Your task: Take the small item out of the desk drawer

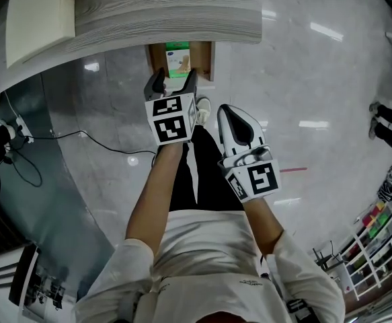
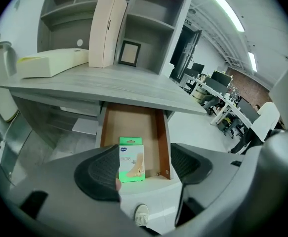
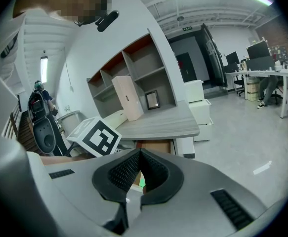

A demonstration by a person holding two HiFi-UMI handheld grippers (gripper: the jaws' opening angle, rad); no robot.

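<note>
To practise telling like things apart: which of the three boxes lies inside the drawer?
The green box, flat in the open drawer; the tall cream box stands upright and the long cream box lies flat, both on the desktop.

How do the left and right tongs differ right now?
The left tongs stand wide open; the right tongs are shut. The left tongs frame the green box in the drawer without touching it; the right tongs have nothing between them. The left tongs reach over the drawer; the right tongs hang back. Both hold nothing.
</note>
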